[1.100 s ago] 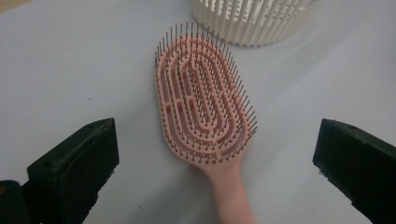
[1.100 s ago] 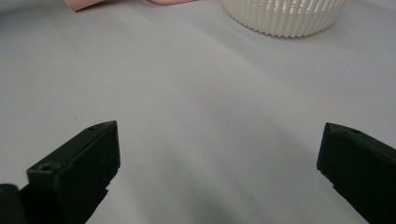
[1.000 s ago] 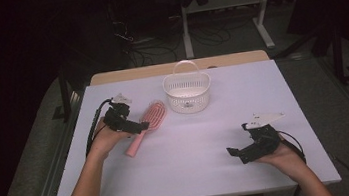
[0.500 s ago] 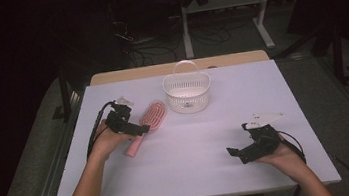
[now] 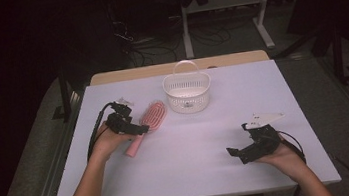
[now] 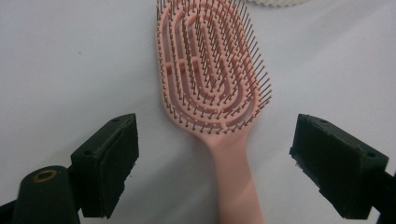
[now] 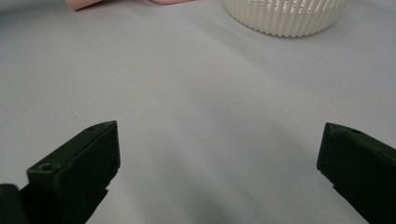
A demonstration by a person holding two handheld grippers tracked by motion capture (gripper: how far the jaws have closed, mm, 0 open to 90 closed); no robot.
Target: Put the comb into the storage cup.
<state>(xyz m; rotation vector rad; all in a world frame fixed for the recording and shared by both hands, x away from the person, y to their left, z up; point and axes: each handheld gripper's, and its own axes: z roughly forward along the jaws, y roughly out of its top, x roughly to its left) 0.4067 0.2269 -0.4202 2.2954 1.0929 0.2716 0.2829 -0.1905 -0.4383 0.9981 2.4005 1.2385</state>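
Observation:
A pink hairbrush (image 5: 146, 124) lies bristles up on the white table (image 5: 187, 177), left of centre. In the left gripper view the hairbrush (image 6: 212, 84) points away, its handle running down between the two wide-apart jaws. My left gripper (image 5: 138, 128) is open and hovers over the handle, not touching it (image 6: 215, 172). A white slotted basket (image 5: 188, 92) with a raised handle stands just right of the brush head. My right gripper (image 5: 233, 152) rests open near the front right, aimed left, with bare table between its jaws (image 7: 215, 177). The basket (image 7: 285, 16) shows far ahead of it.
The table's far edge meets a tan wooden strip (image 5: 174, 68). Beyond it are a dark floor with cables (image 5: 156, 45) and a white desk frame (image 5: 252, 8). Metal rails (image 5: 56, 173) run along the table's sides.
My left gripper has edged slightly down and closer over the brush handle. The right gripper, brush and basket have stayed put.

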